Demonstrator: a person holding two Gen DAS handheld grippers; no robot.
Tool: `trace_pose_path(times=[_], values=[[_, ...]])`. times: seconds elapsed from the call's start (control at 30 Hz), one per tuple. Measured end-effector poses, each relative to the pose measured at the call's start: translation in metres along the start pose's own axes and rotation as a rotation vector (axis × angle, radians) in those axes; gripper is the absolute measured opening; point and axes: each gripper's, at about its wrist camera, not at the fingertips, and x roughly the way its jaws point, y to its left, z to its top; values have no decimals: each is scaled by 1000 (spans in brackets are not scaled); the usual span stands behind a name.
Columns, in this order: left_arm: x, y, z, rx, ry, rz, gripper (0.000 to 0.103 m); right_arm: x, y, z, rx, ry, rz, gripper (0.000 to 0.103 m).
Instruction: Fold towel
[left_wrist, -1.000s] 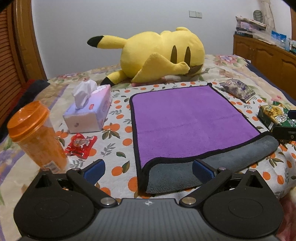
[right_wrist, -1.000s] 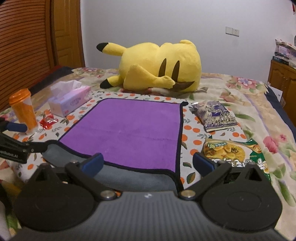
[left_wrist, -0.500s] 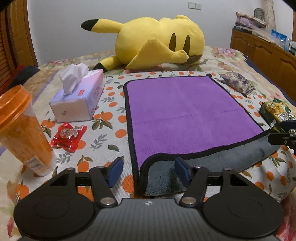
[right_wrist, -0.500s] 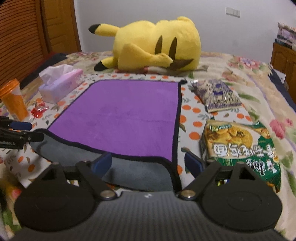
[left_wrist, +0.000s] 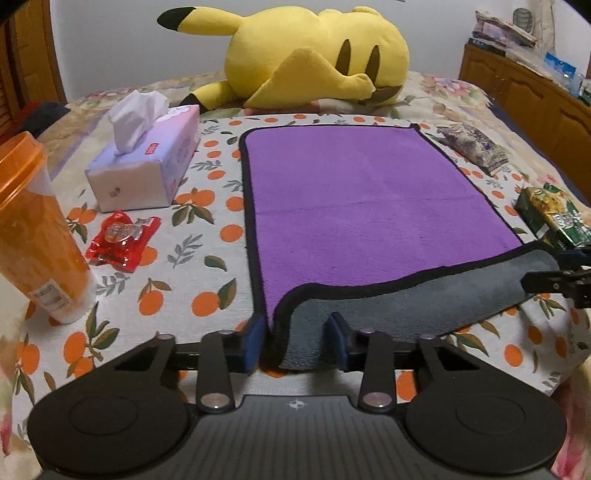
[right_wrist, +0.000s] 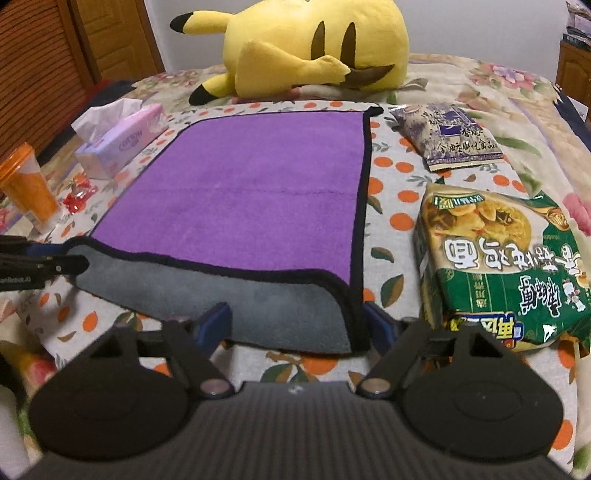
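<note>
A purple towel (left_wrist: 365, 206) with a black border lies flat on the bed; its near edge is turned over, showing the grey underside (left_wrist: 406, 306). It also shows in the right wrist view (right_wrist: 251, 192). My left gripper (left_wrist: 297, 341) is open, its blue pads on either side of the towel's near left corner. My right gripper (right_wrist: 297, 325) is open, wider, around the near right corner. Each gripper's tip shows at the edge of the other's view.
A yellow plush toy (left_wrist: 314, 55) lies behind the towel. Left of the towel are a tissue box (left_wrist: 147, 162), a red packet (left_wrist: 122, 240) and an orange cup (left_wrist: 33, 236). Right are a green noodle pack (right_wrist: 506, 262) and a purple snack bag (right_wrist: 447, 136).
Both grippers have moved forward and down to the towel's near corners. The left jaws have narrowed around the left corner; the right jaws have narrowed a little.
</note>
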Motion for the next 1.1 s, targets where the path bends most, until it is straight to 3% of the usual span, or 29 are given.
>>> trace_pose_path(times=[0.1,0.3,0.47,0.6,0.63,1.1], values=[[0,-2,0,4,2,-15,25,0,-2,1,2,-1,6,69],[-2,-4,0,6,0,-35,14,0,0,1,-35,-6,-4,48],[-3,-8,0,35,-10,-31,10,0,1,2,-69,-9,-17,23],[-6,-8,0,34,-26,-34,7,0,1,1,-96,-16,-26,16],[-7,-7,1,32,-33,-38,7,0,2,2,-101,-17,-30,8],[-38,-9,14,13,-191,-39,6,-15,-3,13,-100,-148,-36,5]])
